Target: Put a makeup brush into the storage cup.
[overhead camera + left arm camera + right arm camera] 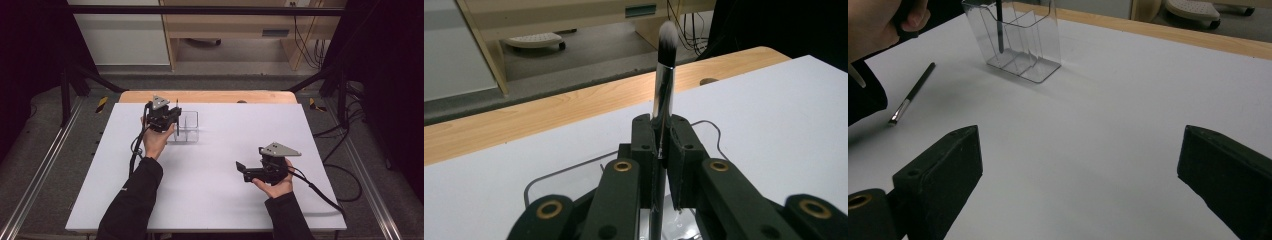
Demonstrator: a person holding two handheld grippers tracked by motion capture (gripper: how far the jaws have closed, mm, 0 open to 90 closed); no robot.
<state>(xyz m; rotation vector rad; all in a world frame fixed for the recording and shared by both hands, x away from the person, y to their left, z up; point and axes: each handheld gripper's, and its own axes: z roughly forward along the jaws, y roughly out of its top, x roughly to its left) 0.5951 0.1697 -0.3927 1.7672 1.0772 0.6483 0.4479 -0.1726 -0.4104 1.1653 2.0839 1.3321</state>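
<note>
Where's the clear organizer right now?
In the high view the clear organizer stands on the white table, left of centre toward the far edge, right beside the left gripper, which holds a makeup brush upright.

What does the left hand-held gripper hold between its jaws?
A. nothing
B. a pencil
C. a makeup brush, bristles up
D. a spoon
C: in the left gripper view, the left hand-held gripper is clamped on the metal shaft of a makeup brush whose white-tipped bristles point up.

Black sleeves, black hand-held gripper (176,121) with brass screws, grey three-cornered plate, black cable
</note>
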